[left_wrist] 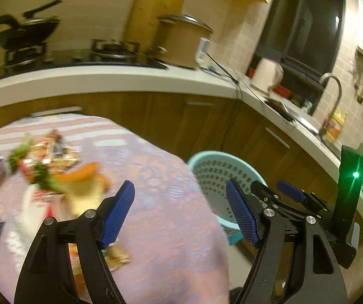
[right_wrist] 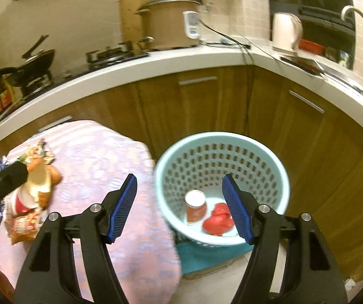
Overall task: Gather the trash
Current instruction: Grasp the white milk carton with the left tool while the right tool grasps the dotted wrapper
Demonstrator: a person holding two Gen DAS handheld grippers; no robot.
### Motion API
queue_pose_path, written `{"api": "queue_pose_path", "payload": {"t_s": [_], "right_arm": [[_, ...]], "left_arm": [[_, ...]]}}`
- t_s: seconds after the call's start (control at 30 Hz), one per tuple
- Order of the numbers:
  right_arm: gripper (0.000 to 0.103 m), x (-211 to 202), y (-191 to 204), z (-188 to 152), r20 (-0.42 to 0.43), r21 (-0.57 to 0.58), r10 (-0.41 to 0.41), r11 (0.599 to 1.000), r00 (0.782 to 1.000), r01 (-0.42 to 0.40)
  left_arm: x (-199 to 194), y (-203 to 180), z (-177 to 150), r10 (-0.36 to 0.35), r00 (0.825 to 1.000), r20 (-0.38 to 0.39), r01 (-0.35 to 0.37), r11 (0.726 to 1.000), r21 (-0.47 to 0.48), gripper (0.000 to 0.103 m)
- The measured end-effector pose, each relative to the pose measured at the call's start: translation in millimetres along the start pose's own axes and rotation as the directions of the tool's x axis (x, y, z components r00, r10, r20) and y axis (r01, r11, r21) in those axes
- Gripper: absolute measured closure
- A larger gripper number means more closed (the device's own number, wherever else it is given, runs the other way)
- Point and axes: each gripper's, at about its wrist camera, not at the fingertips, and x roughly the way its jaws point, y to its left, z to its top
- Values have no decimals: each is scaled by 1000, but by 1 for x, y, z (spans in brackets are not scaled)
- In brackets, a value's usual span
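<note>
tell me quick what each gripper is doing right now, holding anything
left gripper: open, nothing between its pads, over the table edge
right gripper: open, nothing held, over the basket edge

Black gripper (right_wrist: 178,207), ribbed blue pads (right_wrist: 121,209), silver screws.

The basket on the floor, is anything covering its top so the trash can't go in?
No. The basket is open on top, holding only a can and a red wad. The wrappers lie on the table beside it.
</note>
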Motion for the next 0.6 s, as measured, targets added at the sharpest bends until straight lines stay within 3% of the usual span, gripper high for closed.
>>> {"api": "queue_pose_path", "payload": {"t_s": [0.17,0.3,0.47,0.6], "right_arm": [[37,-6,40,-4,6,-55,54,997,999,-53],[38,-12,68,-9,8,-98,93,991,996,-92],[38,-19,99,-17,8,-147,132,981,991,-130],[38,-23,120,-22,-3,-176,159,972,987,-157]], "left_arm": [[-42,42,-4,93,995,43,-91,994,-52,31],[-78,80,-10,198,978,67,-192,977,-90,31],[-125,137,-26,343,936,78,-331,934,-135,28],[-142,176,-38,408,912,42,-397,904,-161,22]]}}
